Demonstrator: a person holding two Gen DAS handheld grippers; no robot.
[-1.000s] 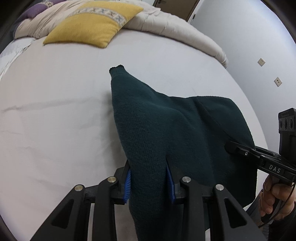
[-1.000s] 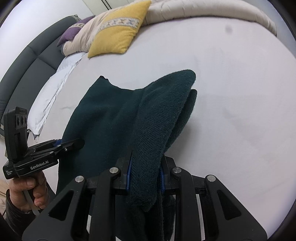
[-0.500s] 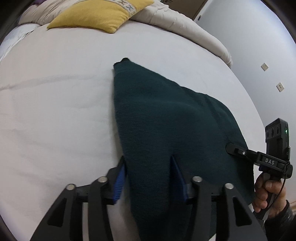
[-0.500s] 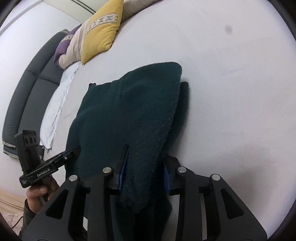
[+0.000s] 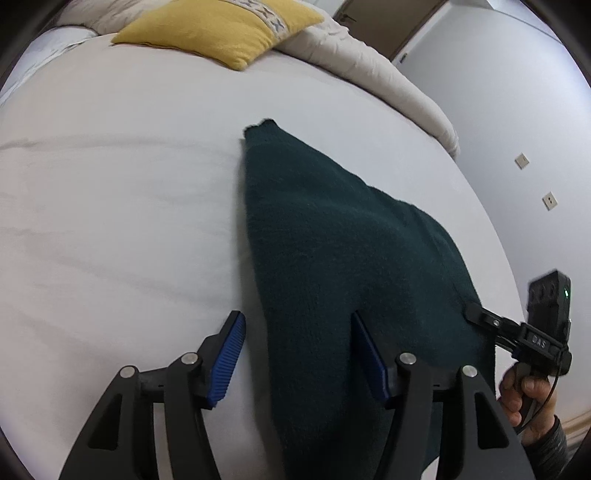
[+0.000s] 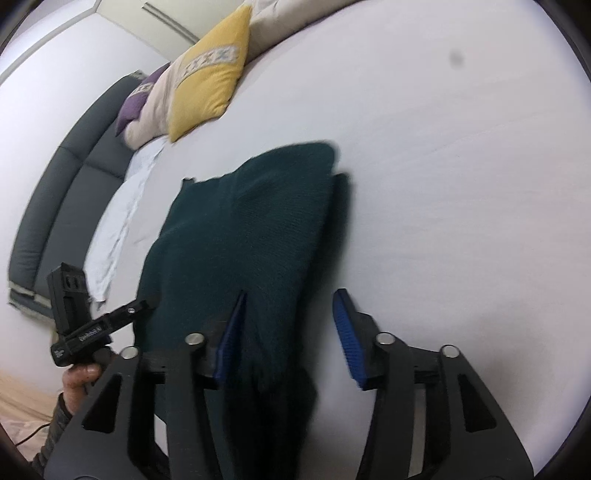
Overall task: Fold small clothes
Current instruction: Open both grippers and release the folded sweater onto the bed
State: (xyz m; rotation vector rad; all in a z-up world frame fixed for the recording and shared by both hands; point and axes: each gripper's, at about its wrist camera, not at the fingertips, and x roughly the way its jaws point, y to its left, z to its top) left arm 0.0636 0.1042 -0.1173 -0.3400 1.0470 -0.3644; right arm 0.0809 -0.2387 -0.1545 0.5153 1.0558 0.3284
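Both grippers, left gripper [image 5: 297, 328] and right gripper [image 6: 290, 312], had just been opening; their blue pads [image 5: 227, 360] stood clear of the dark green garment [image 5: 343, 266], which ran between each pair and lay folded on the white bed [image 5: 110, 221], well short of the yellow pillow [image 5: 221, 29].

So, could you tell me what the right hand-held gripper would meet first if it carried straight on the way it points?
Most likely the dark green garment, which already lies between the right hand-held gripper's open jaws on the white bed; depth is hard to judge.
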